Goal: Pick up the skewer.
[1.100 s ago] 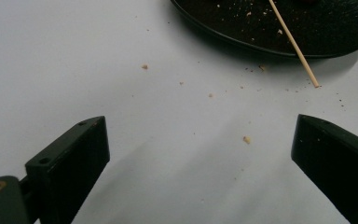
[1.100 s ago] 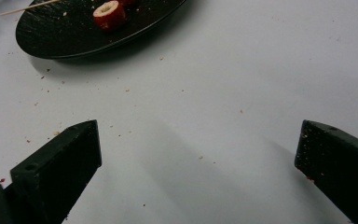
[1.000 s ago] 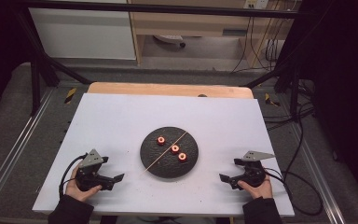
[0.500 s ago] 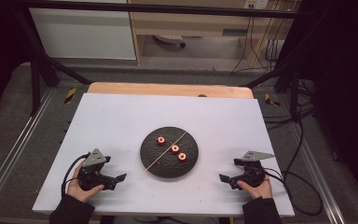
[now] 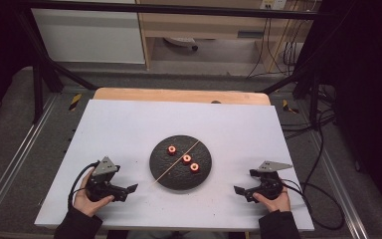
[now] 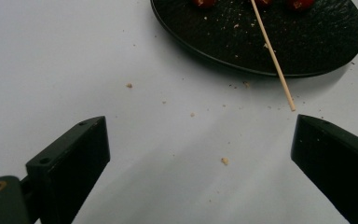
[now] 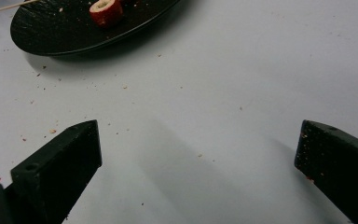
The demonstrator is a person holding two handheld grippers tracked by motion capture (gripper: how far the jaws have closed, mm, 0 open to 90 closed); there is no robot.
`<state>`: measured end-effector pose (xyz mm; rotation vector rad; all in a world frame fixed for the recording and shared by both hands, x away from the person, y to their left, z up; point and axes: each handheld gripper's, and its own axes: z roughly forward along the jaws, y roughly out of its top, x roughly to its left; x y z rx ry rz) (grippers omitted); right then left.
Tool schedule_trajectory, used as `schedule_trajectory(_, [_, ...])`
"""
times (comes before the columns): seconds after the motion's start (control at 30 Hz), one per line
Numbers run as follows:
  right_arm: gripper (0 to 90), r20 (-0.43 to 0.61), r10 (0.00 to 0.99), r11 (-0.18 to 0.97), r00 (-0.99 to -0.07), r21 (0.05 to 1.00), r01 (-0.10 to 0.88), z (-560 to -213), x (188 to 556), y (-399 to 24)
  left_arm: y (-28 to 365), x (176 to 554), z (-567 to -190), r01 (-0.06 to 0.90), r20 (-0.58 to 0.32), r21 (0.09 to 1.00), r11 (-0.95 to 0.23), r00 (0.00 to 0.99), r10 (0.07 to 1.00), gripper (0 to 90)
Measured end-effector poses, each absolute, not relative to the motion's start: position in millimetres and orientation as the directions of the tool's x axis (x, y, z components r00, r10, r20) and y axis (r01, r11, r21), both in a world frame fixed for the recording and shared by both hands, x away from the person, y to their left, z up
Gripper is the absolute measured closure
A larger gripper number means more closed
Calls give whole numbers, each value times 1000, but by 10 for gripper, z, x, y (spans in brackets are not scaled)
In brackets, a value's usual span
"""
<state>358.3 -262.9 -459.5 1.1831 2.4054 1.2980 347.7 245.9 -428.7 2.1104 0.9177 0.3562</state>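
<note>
A black round plate (image 5: pixel 164 167) lies mid-table with three red ring-shaped food pieces (image 5: pixel 186 159) on it. A thin wooden skewer (image 5: pixel 176 160) lies slantwise across the plate, its near end poking over the rim (image 6: pixel 279 79). My left gripper (image 5: pixel 127 191) rests on the table left of the plate, open and empty, its jaws aimed at the plate (image 6: pixel 317 56). My right gripper (image 5: pixel 241 192) rests right of the plate, open with nothing between its jaws. One red piece (image 7: pixel 105 11) on the plate (image 7: pixel 51 32) shows ahead of it.
The white table top (image 5: pixel 129 129) carries scattered crumbs (image 6: pixel 224 161) near the plate. A wooden board edge (image 5: pixel 179 95) runs along the table's far side. Cables (image 5: pixel 323 199) trail off at the right.
The left gripper has shifted slightly to the right, toward the plate. The right gripper has stayed put.
</note>
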Motion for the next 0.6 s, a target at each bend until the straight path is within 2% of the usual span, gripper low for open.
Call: schedule_trajectory(0.6, [10,212,707,306,-674,768,563,-4591,3582,-2632,2098,3560,-4045,474,-16,739,-479,722,692,44])
